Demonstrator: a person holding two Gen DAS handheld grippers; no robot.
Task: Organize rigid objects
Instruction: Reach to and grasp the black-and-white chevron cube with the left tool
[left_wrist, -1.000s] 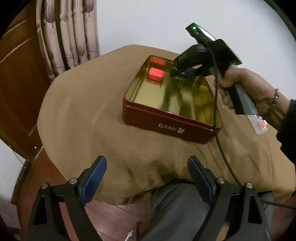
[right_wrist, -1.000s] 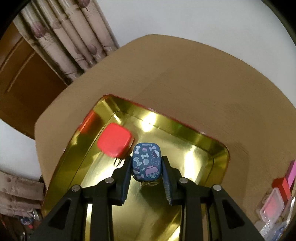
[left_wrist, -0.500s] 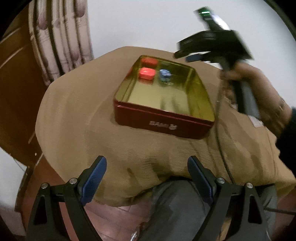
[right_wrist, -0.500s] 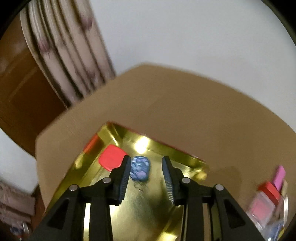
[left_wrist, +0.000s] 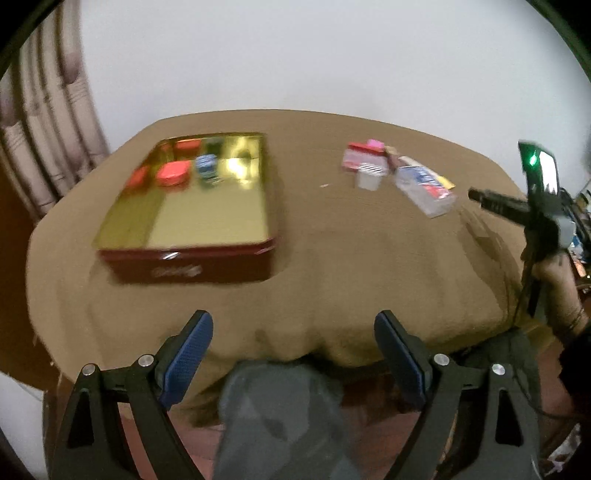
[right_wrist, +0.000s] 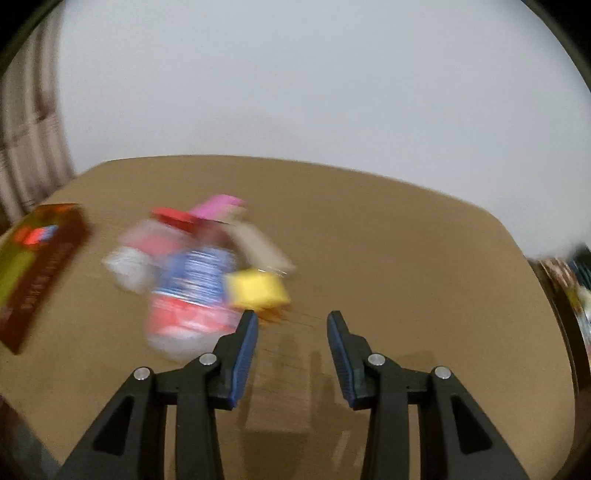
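Note:
A red tin with a gold inside sits on the left of the brown table; it also shows at the left edge of the right wrist view. Inside it lie a red box and a blue patterned box. A pile of small boxes lies on the table's right side; in the blurred right wrist view the pile includes a yellow box. My left gripper is open and empty at the near table edge. My right gripper is open and empty, just right of the pile.
The brown cloth-covered table has a rounded front edge. A curtain hangs at the far left, with a white wall behind. The person's knee is below the left gripper. The right hand and its gripper handle show at the right edge.
My right gripper let go of the blue patterned box in the tin, then lifted and swung right to the pile. The left gripper's view has turned to the right.

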